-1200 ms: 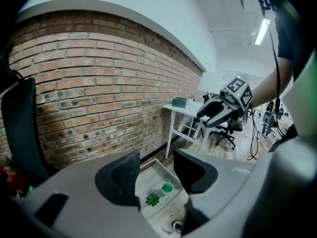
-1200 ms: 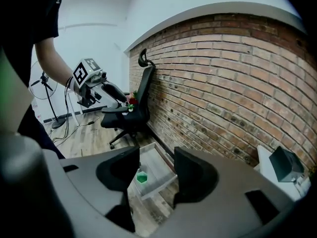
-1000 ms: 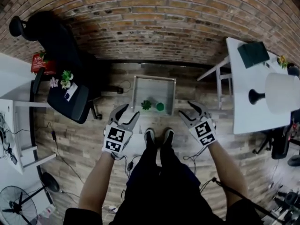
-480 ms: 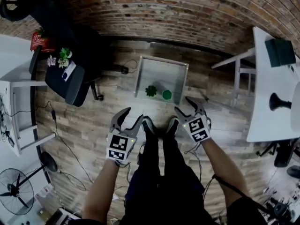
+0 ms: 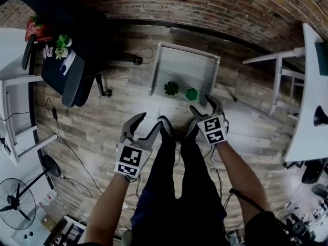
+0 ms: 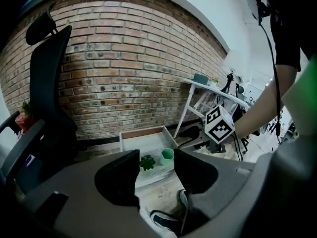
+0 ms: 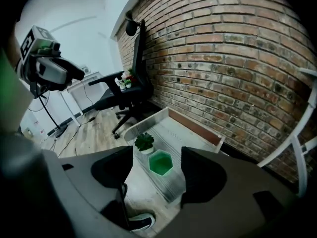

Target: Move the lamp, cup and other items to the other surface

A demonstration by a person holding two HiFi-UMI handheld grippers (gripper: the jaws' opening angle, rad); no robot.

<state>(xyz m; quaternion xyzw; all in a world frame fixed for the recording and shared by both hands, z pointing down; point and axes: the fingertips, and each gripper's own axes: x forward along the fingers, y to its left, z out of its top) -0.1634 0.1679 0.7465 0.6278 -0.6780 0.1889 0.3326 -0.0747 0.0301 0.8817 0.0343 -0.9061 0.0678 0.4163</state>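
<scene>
The empty right hand-held gripper (image 5: 204,105) is being opened short of the green cup (image 5: 191,94), likely for grasping it; the left hand-held gripper (image 5: 147,121) is being held part-open, also empty.

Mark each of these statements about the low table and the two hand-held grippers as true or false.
1. The green cup and the small plant stand side by side on the low white table. True.
2. The right hand-held gripper holds the cup. False: its jaws are opening with nothing between them, and the cup stands on the table.
3. The left hand-held gripper is empty, with its jaws apart. True.
4. The wall behind the table is smooth white plaster. False: it is a brick wall.
</scene>
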